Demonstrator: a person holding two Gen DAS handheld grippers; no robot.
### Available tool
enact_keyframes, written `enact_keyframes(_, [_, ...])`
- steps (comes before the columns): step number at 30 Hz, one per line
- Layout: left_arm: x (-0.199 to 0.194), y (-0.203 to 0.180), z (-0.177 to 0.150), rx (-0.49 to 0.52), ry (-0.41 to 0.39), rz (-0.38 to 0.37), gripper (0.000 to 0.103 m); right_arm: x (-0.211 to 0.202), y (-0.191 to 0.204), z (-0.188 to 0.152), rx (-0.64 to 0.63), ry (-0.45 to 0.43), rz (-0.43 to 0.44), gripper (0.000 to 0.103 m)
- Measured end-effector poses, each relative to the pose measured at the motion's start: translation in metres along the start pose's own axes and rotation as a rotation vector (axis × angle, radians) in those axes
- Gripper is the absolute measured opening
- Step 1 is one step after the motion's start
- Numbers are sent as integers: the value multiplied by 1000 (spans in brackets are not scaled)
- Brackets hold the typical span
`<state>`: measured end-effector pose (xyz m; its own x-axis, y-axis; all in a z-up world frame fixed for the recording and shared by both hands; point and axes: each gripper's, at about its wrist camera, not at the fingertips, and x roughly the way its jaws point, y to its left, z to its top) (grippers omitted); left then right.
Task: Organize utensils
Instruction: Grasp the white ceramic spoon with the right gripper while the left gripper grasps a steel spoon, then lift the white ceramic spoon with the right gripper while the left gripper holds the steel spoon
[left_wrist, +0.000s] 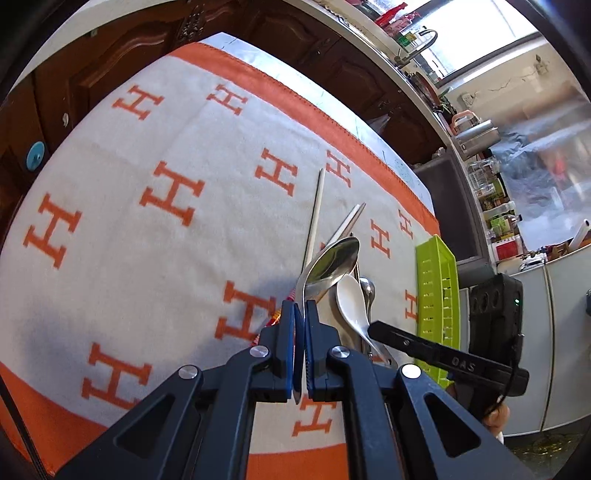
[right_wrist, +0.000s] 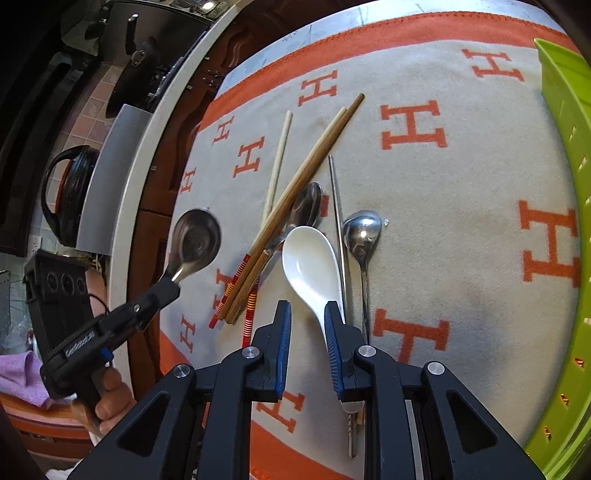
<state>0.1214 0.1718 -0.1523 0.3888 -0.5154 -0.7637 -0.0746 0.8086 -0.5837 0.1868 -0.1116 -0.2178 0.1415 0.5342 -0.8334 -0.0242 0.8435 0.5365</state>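
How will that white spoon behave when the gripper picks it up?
The white spoon looks glazed, so probably slippery between the right gripper pads. Its deep bowl suggests it may tilt bowl-down if held by the handle. It looks ceramic, so likely stiff but breakable.

The left gripper (left_wrist: 300, 314) is seen pitched steeply downward, its jaws pressed together on a thin metal handle. The right gripper (right_wrist: 307, 314) is likewise angled down, its jaws held partly apart, nothing being pinched between the pads. A hand (right_wrist: 107, 402) is wrapped around the left gripper's grip.
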Motion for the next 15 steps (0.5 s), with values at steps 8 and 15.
enact_keyframes(8, [-17,9,-7,-11,-39,-10,3,-7,2,6,14,-61,-80,19])
enact_keyframes(15, [-20,19,-15,-28,-29,-24,3,10,2,2,24,-20,-69,19])
